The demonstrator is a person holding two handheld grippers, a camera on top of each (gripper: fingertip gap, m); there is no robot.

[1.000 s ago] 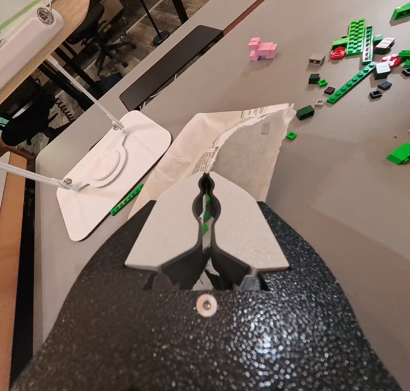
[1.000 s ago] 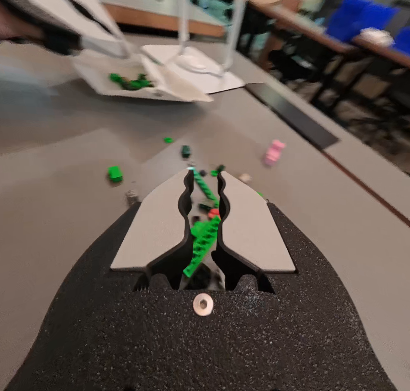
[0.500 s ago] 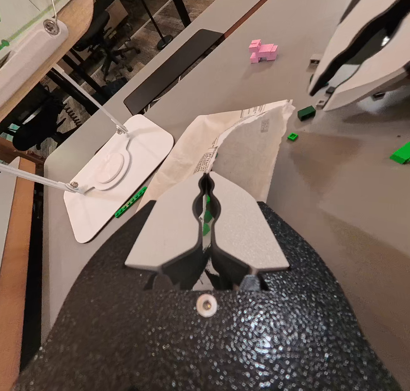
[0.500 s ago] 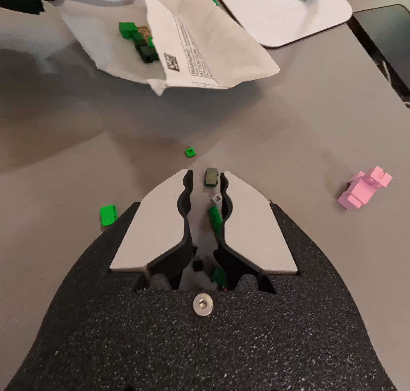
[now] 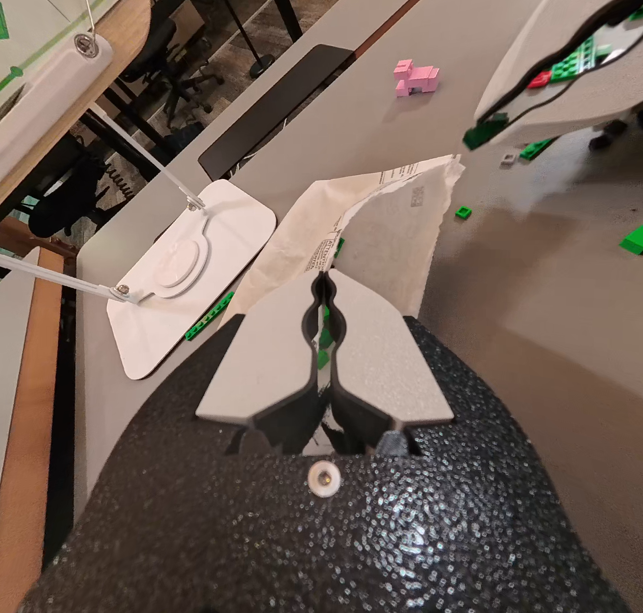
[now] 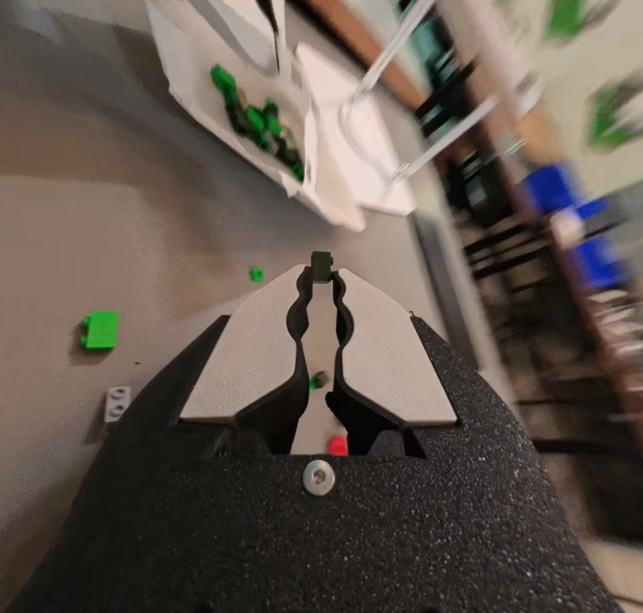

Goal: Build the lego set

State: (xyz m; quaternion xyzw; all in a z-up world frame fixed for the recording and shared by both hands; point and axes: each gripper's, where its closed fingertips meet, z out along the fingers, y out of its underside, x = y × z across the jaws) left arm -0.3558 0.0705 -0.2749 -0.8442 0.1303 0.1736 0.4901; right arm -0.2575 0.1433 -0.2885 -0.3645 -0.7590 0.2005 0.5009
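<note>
Dark green brick (image 6: 320, 267), small, blocky, pinched at the tips of the right gripper (image 6: 322, 277), raised clear of the grey table (image 6: 104, 230). Left gripper (image 5: 324, 276) clamped tight on the edge of a torn white paper bag (image 5: 389, 234), bag mouth facing 1 o'clock.

Right wrist view only: the bag's inside, a heap of green pieces (image 6: 259, 119), blurred; a bright green brick (image 6: 101, 330) at 9 o'clock; a tiny green tile (image 6: 256, 275) at 11; a grey two-hole piece (image 6: 117, 403) at 8.

Left wrist view only: pink pig figure (image 5: 415, 79) at 1 o'clock, white stand base (image 5: 195, 279) at 10, green strip (image 5: 209, 316) beside the base, right gripper's fingers (image 5: 556, 60) at 2, tilted, brick at the low tip.
</note>
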